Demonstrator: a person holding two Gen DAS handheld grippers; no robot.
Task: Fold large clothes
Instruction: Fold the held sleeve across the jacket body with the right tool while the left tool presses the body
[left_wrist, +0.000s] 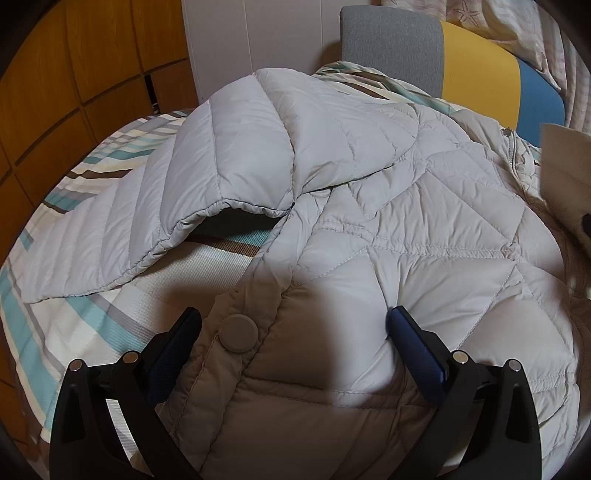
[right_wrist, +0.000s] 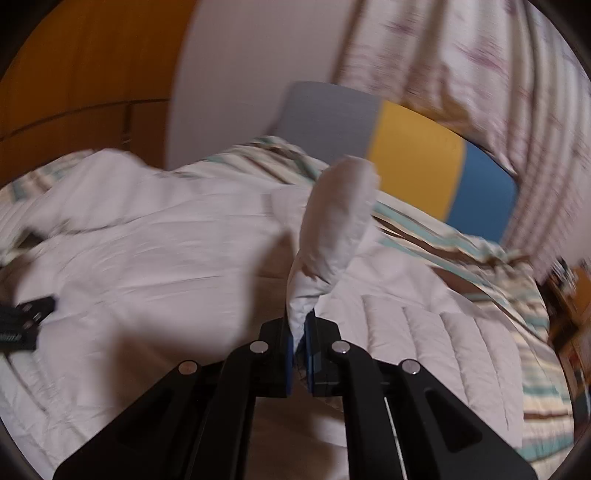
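A pale grey quilted puffer jacket lies spread on a striped bed. One sleeve is folded across toward the left. My left gripper is open, its fingers straddling the jacket's front edge by a round snap button. In the blurred right wrist view, my right gripper is shut on a bunched part of the jacket and holds it lifted above the rest of the jacket. The left gripper shows at the left edge of the right wrist view.
The bed has a striped cover in teal, brown and cream. A grey, yellow and blue headboard stands at the far side, with curtains behind. Wooden cabinets line the left. A beige object shows at the right edge.
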